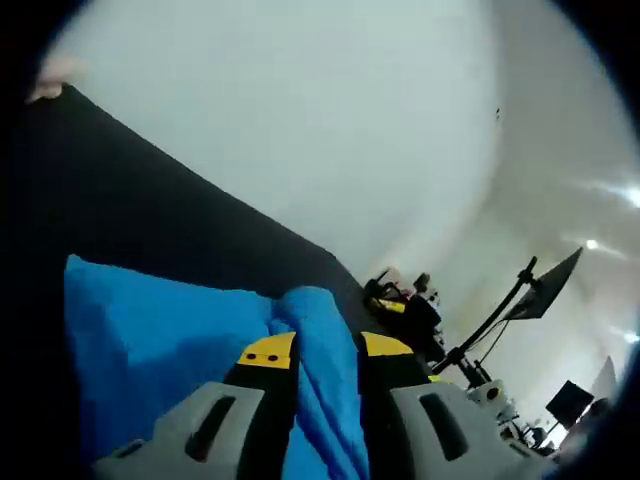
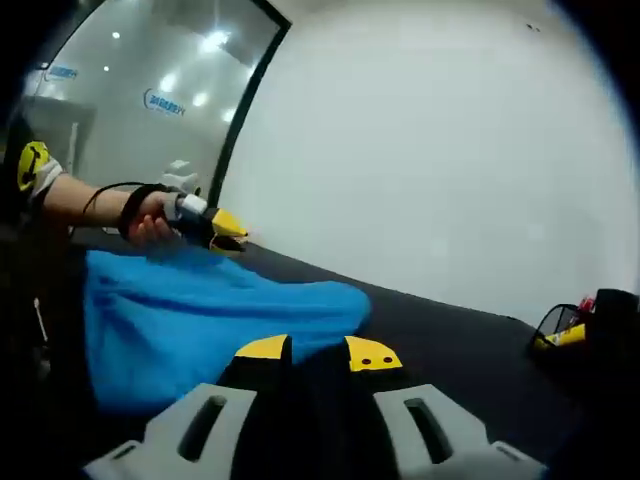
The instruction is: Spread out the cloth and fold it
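Observation:
A bright blue cloth (image 1: 170,340) lies bunched on a black table (image 1: 150,220). In the left gripper view, a fold of it runs up between the yellow-tipped jaws of my left gripper (image 1: 325,348), which is shut on it. In the right gripper view the cloth (image 2: 200,315) is spread to the left, just beyond my right gripper (image 2: 317,352). The right gripper's jaws stand close together over the dark table (image 2: 450,340), with no blue between them. A hand holds the left gripper (image 2: 222,226) at the cloth's far edge.
A black holder with yellow items (image 2: 570,325) stands on the table's right end, also seen in the left gripper view (image 1: 400,300). A monitor on a stand (image 1: 545,290) is beyond it. A white wall (image 2: 450,150) and a glass partition (image 2: 150,100) lie behind.

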`<action>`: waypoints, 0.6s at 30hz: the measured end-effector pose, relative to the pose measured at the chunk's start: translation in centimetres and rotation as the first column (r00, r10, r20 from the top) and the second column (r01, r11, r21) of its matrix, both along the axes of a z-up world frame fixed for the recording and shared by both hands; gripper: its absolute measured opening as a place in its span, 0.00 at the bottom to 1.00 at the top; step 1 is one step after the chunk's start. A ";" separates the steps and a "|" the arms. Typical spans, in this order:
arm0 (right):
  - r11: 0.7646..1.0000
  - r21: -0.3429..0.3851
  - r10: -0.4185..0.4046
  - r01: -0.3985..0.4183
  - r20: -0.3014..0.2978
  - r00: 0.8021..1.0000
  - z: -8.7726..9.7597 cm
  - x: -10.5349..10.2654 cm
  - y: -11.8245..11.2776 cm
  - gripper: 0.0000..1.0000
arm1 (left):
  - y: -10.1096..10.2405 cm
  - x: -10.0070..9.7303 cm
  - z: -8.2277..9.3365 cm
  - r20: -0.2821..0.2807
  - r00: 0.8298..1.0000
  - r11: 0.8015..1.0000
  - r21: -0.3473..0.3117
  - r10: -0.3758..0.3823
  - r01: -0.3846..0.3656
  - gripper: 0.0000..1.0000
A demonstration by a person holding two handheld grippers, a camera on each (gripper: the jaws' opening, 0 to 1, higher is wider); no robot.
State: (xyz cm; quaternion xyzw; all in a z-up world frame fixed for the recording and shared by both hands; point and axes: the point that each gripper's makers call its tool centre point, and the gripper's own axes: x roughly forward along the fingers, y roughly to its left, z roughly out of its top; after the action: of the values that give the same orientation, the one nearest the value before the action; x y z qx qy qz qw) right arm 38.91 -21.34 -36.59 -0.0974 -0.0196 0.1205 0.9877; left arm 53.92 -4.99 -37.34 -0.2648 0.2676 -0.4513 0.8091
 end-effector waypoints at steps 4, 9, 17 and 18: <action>0.994 0.101 -0.042 0.036 0.061 0.997 0.9 0.4 -2.6 0.18 | -3.1 0.8 -3.0 0.005 1.000 0.993 0.119 -0.017 0.016 0.21; 0.983 0.182 0.003 -0.024 0.115 0.993 2.1 -0.7 -2.0 0.16 | -4.4 0.0 -4.9 0.035 0.998 0.970 0.240 -0.052 0.042 0.21; 0.979 0.201 -0.006 -0.015 0.104 0.995 1.9 -0.8 -2.2 0.16 | -4.4 0.4 -4.3 0.171 0.981 0.955 0.293 -0.086 0.033 0.00; 0.981 0.195 -0.001 -0.020 0.106 0.994 1.8 -0.8 -2.0 0.16 | -3.8 0.2 -3.6 0.163 0.984 0.963 0.267 -0.073 0.027 0.00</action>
State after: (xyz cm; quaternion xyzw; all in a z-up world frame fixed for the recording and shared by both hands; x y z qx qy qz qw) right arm 38.08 -23.39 -34.74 -0.0058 -0.0839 0.1175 0.9895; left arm 54.14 -8.77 -40.91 -0.1080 0.2612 -0.4531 0.8455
